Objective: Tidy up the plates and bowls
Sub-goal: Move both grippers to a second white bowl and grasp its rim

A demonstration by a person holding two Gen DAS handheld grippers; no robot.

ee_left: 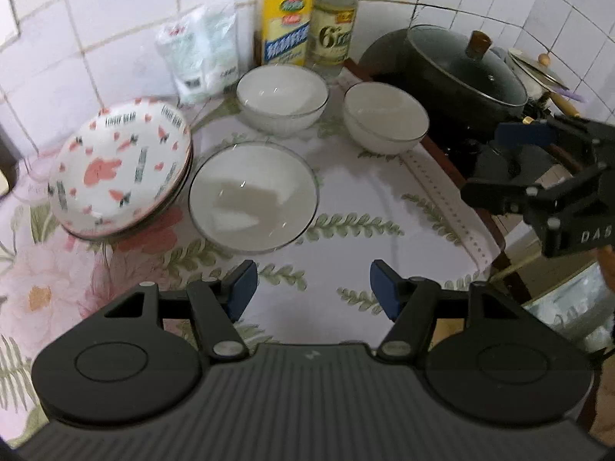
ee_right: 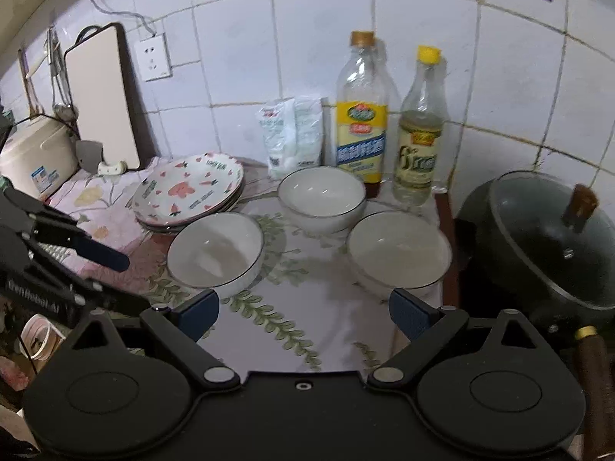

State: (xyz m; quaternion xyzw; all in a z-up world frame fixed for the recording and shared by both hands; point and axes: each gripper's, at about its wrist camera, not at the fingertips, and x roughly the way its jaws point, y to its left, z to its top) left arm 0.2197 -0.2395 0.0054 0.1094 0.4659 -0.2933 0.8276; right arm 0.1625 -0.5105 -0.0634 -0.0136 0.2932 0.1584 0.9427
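The left gripper (ee_left: 313, 288) hung with its blue pads parted and nothing between them, over bare floral tablecloth (ee_left: 346, 199) in the lower middle of its own view. The right gripper (ee_right: 303, 313) was likewise spread wide and empty, its pads above an uncluttered strip of cloth at the lower centre of the right wrist view.

Just beyond the left fingers sat the nearest white bowl (ee_left: 253, 196), its rim touching or all but touching the stack of carrot-print plates (ee_left: 119, 165) at centre left. Two more white bowls stood farther back: one at upper centre (ee_left: 282, 96), one to its right (ee_left: 385, 117), each apart from the others with cloth between.

The cloth's scalloped edge ran down the right side of the left wrist view, and past it stood a dark lidded wok (ee_left: 465, 73). Along the tiled wall at the top, an oil bottle (ee_left: 286, 19), a vinegar bottle (ee_left: 334, 23) and a plastic bag (ee_left: 200, 53) closed off the back. In the right wrist view, a cutting board (ee_right: 102, 96) leaned at upper left beside a rice cooker (ee_right: 36, 153).
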